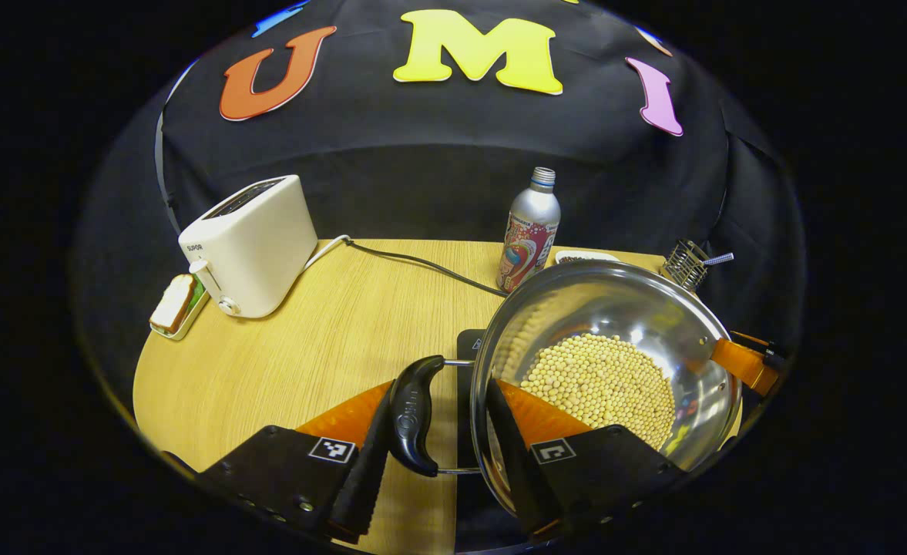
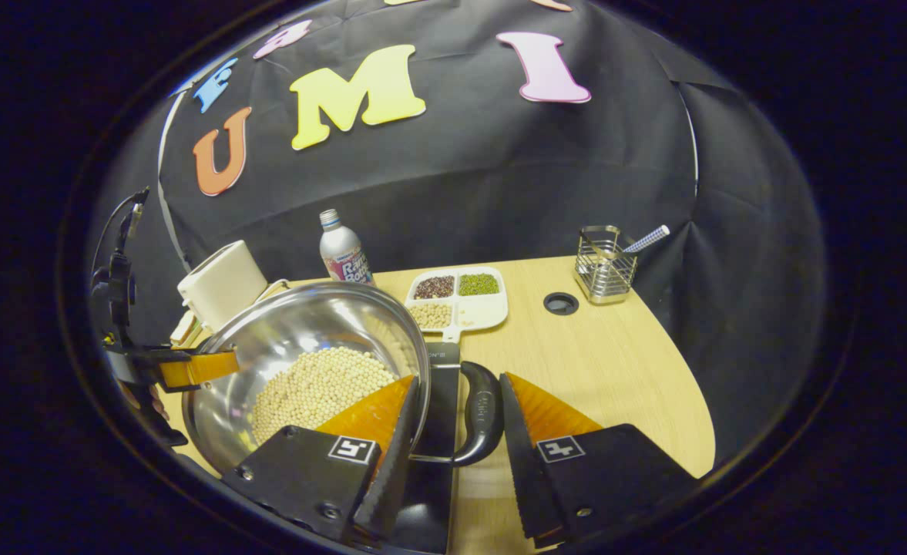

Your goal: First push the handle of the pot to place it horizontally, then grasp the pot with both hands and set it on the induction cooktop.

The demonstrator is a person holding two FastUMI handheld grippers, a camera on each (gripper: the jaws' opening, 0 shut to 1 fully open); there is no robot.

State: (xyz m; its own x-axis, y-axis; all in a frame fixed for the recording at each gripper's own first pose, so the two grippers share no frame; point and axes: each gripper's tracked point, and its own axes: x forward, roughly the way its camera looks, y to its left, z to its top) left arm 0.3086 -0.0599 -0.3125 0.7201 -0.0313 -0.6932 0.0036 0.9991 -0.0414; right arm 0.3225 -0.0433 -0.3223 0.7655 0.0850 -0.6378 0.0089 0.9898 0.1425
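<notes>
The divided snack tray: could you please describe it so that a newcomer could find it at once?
Start at the wooden table and look toward its back edge by the black wall. Between the drink bottle and the wire utensil holder lies the white divided tray. Unlike them, it lies flat, with compartments of dark, green and pale beans.

We see a shiny silver steel pot [image 1: 615, 308] of pale yellow beans [image 1: 599, 381] at lower right, black curved handles [image 1: 414, 412], a cream plastic toaster [image 1: 249, 243] left, on light woodgrain table [image 1: 330, 347]
</notes>
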